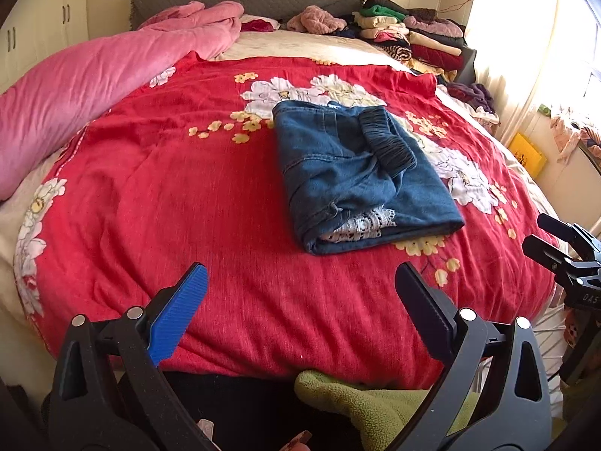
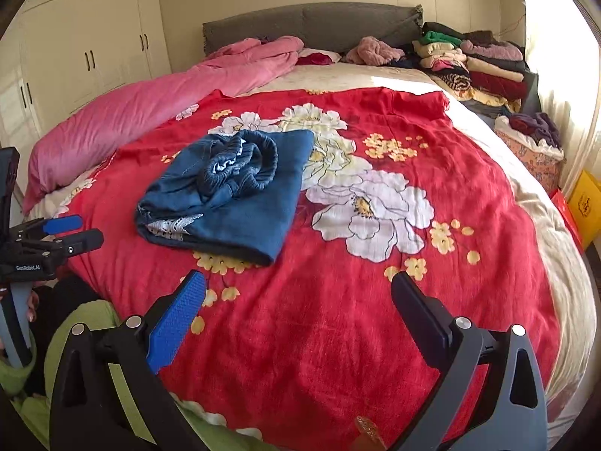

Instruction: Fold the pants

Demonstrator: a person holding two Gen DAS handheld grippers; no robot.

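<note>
- While both grippers hover wide open and empty, left gripper [image 1: 300, 297] and right gripper [image 2: 298, 300], the folded blue denim pants [image 1: 360, 176] lie mid-bed on the red floral cotton bedspread [image 1: 210, 203].
- Denim looks soft, moderately heavy; pinch the thick folded edge, not the loose elastic waistband [image 1: 387, 139].

1. A home bedroom: a large bed [image 2: 544, 248] fills both views, backed by a padded grey headboard [image 2: 311, 24].
2. A red floral bedspread [image 2: 338, 319] covers it, with a pink quilt [image 2: 150, 109] bunched along one side.
3. Stacks of folded clothes [image 2: 480, 67] sit near the head.
4. Cream built-in wardrobes [image 2: 86, 45] line the wall; a sunlit curtain [image 1: 514, 56] hangs opposite.
</note>
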